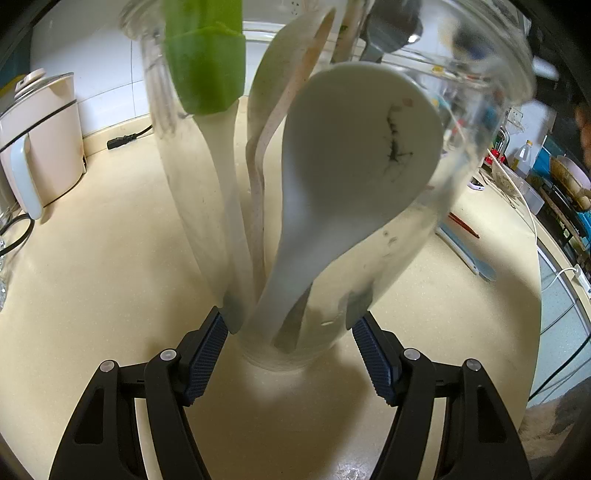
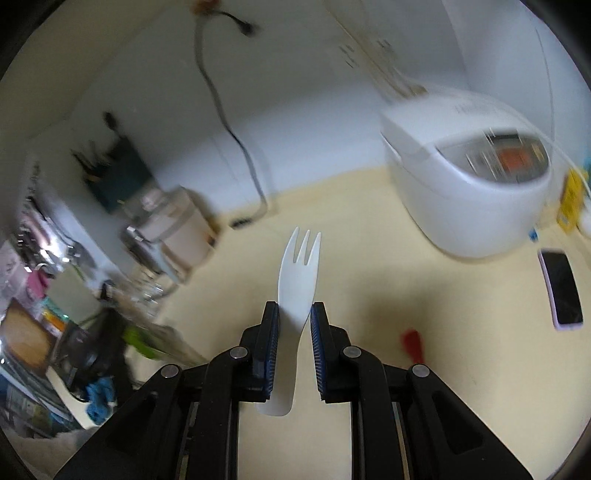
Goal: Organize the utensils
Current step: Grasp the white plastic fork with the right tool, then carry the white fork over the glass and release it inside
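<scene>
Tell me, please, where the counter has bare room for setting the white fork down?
Bare counter lies between the rice cooker and the kettle, ahead of the fork. Crowded: the left edge, and right by the phone.

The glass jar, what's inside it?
Inside the clear glass jar: a white rice paddle, a speckled beige spoon, a green-and-white utensil and a grey one. Their handle ends overlap at the bottom, and the tops are cut off.

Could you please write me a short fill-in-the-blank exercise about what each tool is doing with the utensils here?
1. The right tool is closed on a white plastic ____.
2. The left tool grips a clear ____ of utensils.
3. One utensil in it has a ____ sleeve.
4. On the counter a ____ lies screen up.

Missing: fork; jar; green; phone
</scene>
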`<state>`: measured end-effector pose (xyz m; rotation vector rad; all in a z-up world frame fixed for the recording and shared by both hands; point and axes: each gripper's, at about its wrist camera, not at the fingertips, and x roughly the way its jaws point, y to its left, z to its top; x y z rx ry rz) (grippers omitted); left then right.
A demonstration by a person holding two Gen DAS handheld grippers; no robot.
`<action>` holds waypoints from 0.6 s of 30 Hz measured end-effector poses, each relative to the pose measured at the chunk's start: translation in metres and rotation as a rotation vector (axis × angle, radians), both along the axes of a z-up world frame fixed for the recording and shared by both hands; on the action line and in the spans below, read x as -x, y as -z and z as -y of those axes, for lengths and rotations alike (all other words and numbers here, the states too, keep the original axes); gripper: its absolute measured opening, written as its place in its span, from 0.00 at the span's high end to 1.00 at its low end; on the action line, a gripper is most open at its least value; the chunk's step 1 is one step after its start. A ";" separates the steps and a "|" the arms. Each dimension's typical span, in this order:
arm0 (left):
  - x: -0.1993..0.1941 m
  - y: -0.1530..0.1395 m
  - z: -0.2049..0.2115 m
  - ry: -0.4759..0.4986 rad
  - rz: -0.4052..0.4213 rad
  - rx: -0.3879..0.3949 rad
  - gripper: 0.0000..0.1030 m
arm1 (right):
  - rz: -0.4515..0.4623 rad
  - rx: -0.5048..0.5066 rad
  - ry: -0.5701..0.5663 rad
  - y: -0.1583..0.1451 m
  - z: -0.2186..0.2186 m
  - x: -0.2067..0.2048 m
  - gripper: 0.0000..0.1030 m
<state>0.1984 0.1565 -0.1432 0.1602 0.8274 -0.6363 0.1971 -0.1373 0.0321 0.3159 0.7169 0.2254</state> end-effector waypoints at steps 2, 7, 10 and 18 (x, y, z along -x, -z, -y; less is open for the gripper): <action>0.000 0.000 0.000 0.000 0.000 0.000 0.30 | 0.038 -0.006 -0.034 -0.017 -0.014 0.003 0.83; 0.000 0.000 0.000 0.000 0.001 -0.001 0.30 | 0.113 -0.025 -0.143 -0.046 -0.060 0.003 0.83; -0.001 0.000 -0.001 -0.001 0.004 -0.004 0.30 | 0.138 -0.021 -0.207 -0.053 -0.090 -0.001 0.83; 0.000 0.000 0.002 -0.001 0.008 -0.009 0.29 | 0.151 0.013 -0.368 -0.048 -0.150 -0.004 0.83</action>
